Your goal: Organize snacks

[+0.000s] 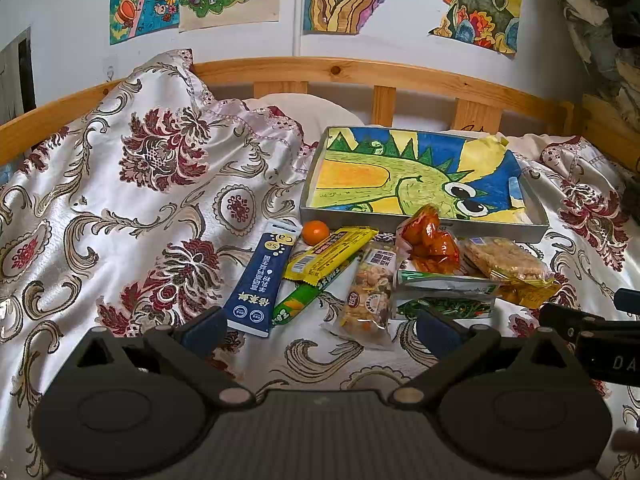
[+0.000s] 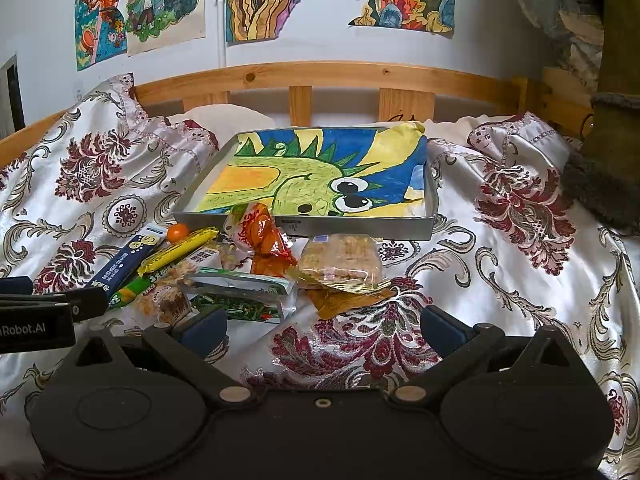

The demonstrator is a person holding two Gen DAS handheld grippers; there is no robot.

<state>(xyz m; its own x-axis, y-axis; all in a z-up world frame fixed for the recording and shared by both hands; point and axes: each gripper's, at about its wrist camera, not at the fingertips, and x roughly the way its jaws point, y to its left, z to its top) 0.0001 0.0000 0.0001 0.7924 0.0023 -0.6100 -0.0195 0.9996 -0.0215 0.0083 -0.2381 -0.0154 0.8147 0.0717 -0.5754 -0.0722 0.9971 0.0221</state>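
A pile of snacks lies on the bed in front of a grey tray [image 1: 424, 222] [image 2: 360, 229] lined with a dragon drawing. In the pile are a blue stick pack [image 1: 260, 280] [image 2: 124, 266], a small orange [image 1: 315, 232] [image 2: 177, 233], a yellow bar [image 1: 330, 254] [image 2: 180, 252], a nut bar [image 1: 370, 294], a red-orange packet [image 1: 430, 242] [image 2: 266, 240], a rice cracker pack [image 1: 504, 260] [image 2: 340, 262] and a green vegetable packet [image 1: 444, 298] [image 2: 240, 292]. My left gripper [image 1: 320, 330] is open and empty just before the pile. My right gripper [image 2: 324, 328] is open and empty, right of the pile.
The bed is covered by a white satin spread with dark red flowers [image 1: 120, 220]. A wooden headboard rail [image 1: 360, 76] runs behind the tray, with a pillow [image 1: 304, 112] against it. Clothing hangs at the far right [image 2: 600, 160].
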